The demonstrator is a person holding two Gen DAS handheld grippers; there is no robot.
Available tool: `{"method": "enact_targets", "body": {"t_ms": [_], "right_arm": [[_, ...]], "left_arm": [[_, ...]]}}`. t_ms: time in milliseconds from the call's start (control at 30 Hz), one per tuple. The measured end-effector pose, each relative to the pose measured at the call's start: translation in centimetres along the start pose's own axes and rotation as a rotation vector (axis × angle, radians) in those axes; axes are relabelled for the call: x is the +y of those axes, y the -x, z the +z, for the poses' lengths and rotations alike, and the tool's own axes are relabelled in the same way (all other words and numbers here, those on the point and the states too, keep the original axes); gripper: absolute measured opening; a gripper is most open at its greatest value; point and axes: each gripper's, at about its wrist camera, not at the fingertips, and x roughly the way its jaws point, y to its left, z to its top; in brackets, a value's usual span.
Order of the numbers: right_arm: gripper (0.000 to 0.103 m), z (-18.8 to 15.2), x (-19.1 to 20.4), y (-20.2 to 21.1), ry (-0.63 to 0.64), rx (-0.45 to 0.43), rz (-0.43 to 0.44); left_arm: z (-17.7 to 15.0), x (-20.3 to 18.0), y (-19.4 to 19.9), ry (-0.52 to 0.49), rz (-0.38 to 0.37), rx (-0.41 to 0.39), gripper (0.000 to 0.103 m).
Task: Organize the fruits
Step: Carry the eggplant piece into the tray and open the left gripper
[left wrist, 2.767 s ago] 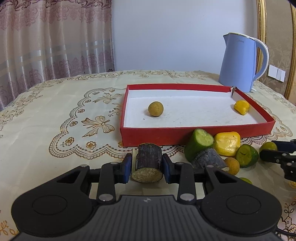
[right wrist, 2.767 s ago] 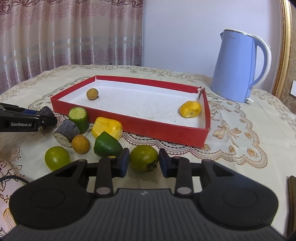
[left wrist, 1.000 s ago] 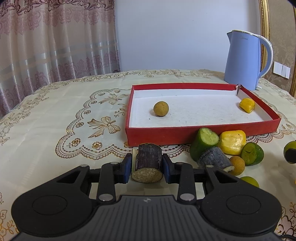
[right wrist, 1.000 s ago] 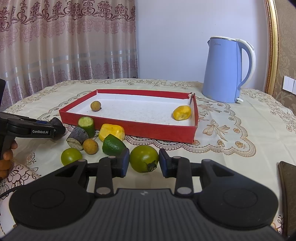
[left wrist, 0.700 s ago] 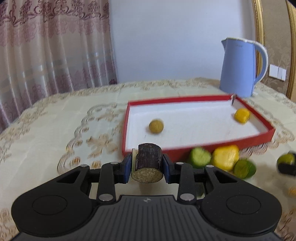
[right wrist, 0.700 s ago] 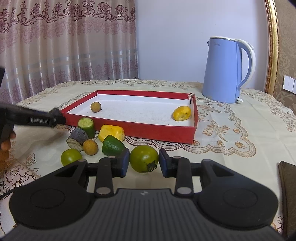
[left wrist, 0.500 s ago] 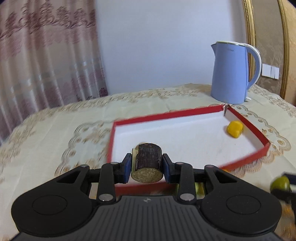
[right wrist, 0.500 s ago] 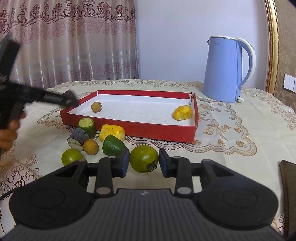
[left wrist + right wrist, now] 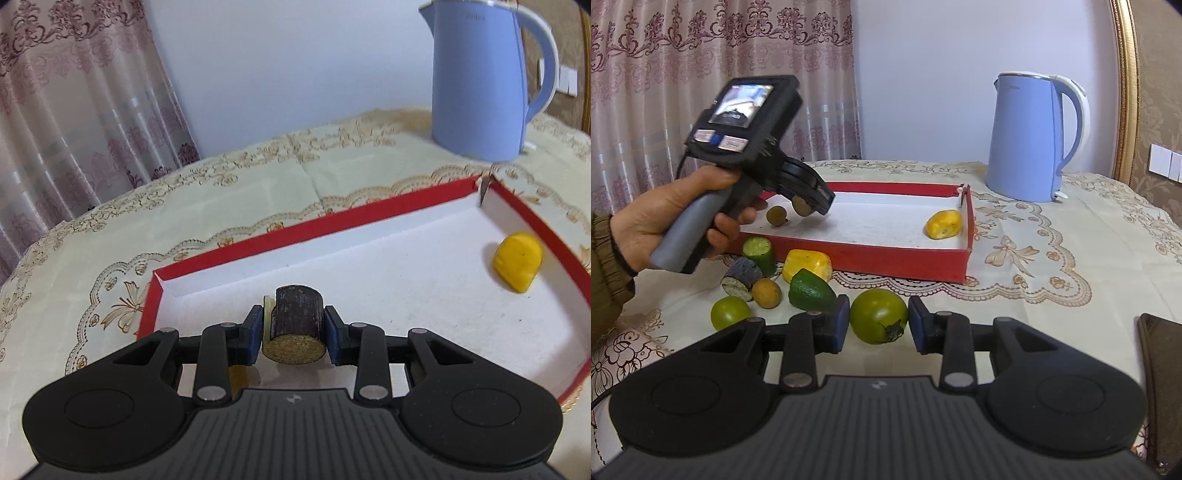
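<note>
My left gripper [image 9: 293, 332] is shut on a dark sugarcane piece [image 9: 295, 325] and holds it above the left part of the red tray [image 9: 332, 225]. The right wrist view shows that gripper [image 9: 809, 201] over the tray [image 9: 886, 256], next to a brown longan [image 9: 776, 215]. A yellow fruit piece [image 9: 517, 266] lies at the tray's right end. My right gripper [image 9: 877, 323] is shut on a green tomato [image 9: 879, 320], low over the tablecloth in front of the tray.
In front of the tray lie a cucumber piece [image 9: 760, 253], a second sugarcane piece [image 9: 740, 278], a longan [image 9: 767, 293], a yellow piece [image 9: 807, 265], a green wedge [image 9: 809, 291] and a green tomato [image 9: 729, 313]. A blue kettle [image 9: 1030, 140] stands behind. A dark object [image 9: 1161, 369] lies at the right.
My left gripper has lifted the sugarcane piece off the tablecloth and carried it forward over the tray's left part. My right gripper has stayed still with the green tomato.
</note>
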Motion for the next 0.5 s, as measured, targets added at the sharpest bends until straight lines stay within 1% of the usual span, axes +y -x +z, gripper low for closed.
{"method": "enact_targets", "body": {"t_ms": [33, 67, 100, 133, 167, 200, 300, 400, 500], "right_arm": [[0.032, 0.0, 0.0, 0.0, -0.001, 0.0, 0.001], [0.032, 0.0, 0.0, 0.0, -0.002, 0.0, 0.002], [0.032, 0.0, 0.0, 0.0, -0.003, 0.0, 0.002], [0.032, 0.0, 0.0, -0.1, -0.005, 0.001, 0.004], [0.032, 0.0, 0.0, -0.1, -0.007, 0.0, 0.008], [0.032, 0.0, 0.1, -0.1, -0.007, -0.001, 0.01], [0.032, 0.1, 0.2, 0.0, -0.005, -0.008, 0.013], [0.032, 0.5, 0.3, 0.1, -0.002, -0.02, 0.014], [0.032, 1.0, 0.3, 0.1, 0.004, -0.033, 0.016]], "left_arm": [[0.0, -0.2, 0.0, -0.004, 0.013, -0.002, 0.037], [0.0, -0.3, 0.2, -0.008, 0.02, -0.011, 0.044], [-0.1, -0.4, 0.4, -0.013, 0.028, -0.022, 0.054], [-0.1, -0.4, 0.8, -0.016, 0.036, -0.036, 0.06], [-0.1, -0.4, 1.2, -0.017, 0.042, -0.047, 0.071], [-0.2, -0.4, 1.7, -0.016, 0.052, -0.064, 0.074], [-0.3, 0.0, 3.3, -0.011, 0.078, -0.095, 0.074], [-1.0, 1.0, 5.2, 0.032, 0.082, -0.112, 0.074], [-2.5, 2.4, 7.3, 0.08, 0.113, -0.12, 0.074]]}}
